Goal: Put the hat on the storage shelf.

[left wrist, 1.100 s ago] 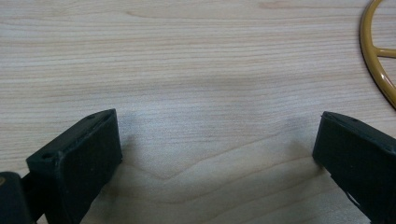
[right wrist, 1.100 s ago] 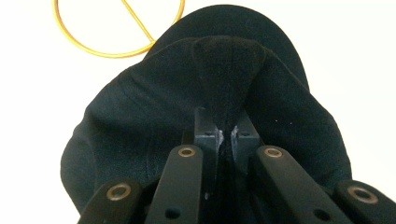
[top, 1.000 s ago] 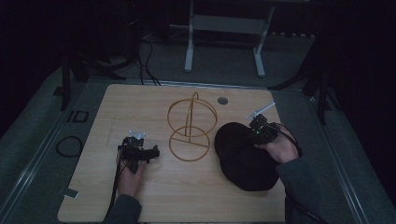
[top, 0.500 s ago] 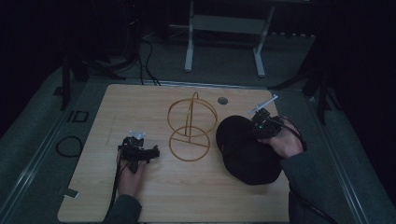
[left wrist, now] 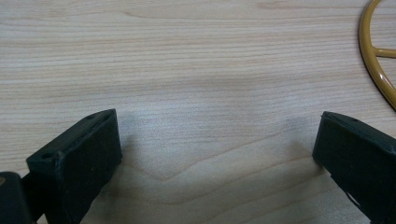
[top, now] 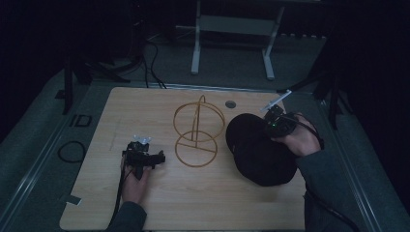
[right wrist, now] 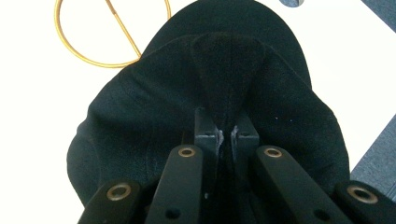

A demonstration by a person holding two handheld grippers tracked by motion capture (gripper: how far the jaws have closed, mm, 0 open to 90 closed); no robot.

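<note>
We see a wooden table (top: 96, 116) bearing a black cap (top: 251, 150) at its right, its far edge merging into darkness. Beside it stands a gold wire stand (top: 198, 130). Our right gripper (right wrist: 226, 133) pinches a fold of the cap; our left gripper (left wrist: 215, 154) rests spread wide over bare wood.

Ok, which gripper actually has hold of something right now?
The right gripper: its jaws pinch a fold of the black cap. The left gripper is open over bare table.
</note>
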